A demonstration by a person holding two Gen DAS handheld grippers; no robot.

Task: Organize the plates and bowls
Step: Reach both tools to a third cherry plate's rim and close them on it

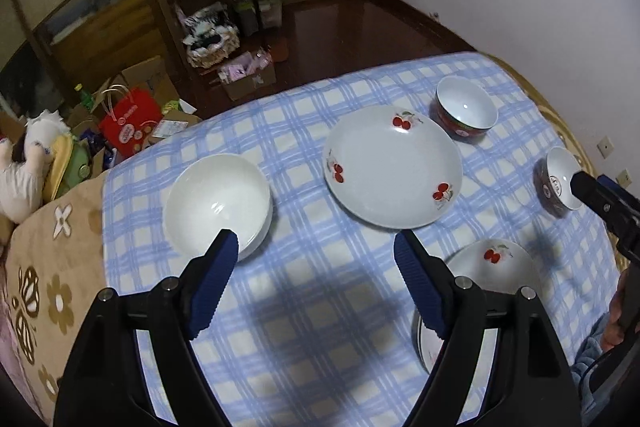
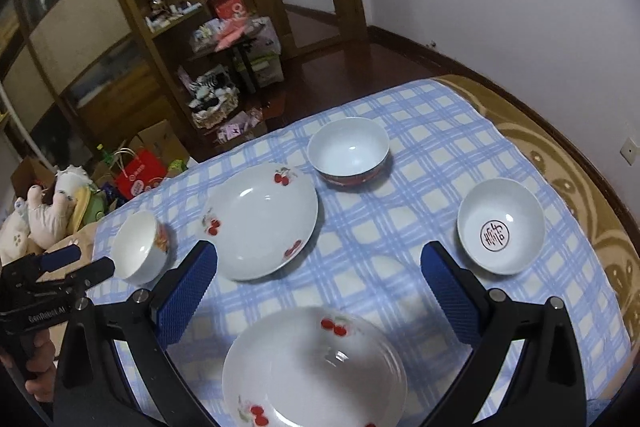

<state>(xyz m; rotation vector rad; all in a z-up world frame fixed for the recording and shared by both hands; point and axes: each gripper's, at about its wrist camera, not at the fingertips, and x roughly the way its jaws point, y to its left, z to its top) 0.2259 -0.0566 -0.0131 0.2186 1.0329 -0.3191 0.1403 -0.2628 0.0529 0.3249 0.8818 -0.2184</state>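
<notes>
Crockery everywhere on the blue checked cloth point(image 1: 304, 307), and both my grippers hover above it with nothing in them. My left gripper point(image 1: 316, 251) has its jaws spread wide over bare cloth, the blue pads point(image 1: 212, 279) clear of everything. Just beyond its left tip sits the plain white bowl point(image 1: 218, 203); ahead lies the cherry plate point(image 1: 392, 167), and behind that the red-sided bowl point(image 1: 466, 111). My right gripper point(image 2: 318, 263) is spread as well, jaws empty. Directly under it, close to me, rests the near cherry plate point(image 2: 314, 367), which looks to be stacked on another plate, though the blur makes that hard to confirm. To the right, the small bowl with a round mark inside point(image 2: 500, 227) stands apart on the cloth. Far left in the right wrist view, a hand point(image 2: 38, 367) grips the other tool's handle beside the white bowl.
</notes>
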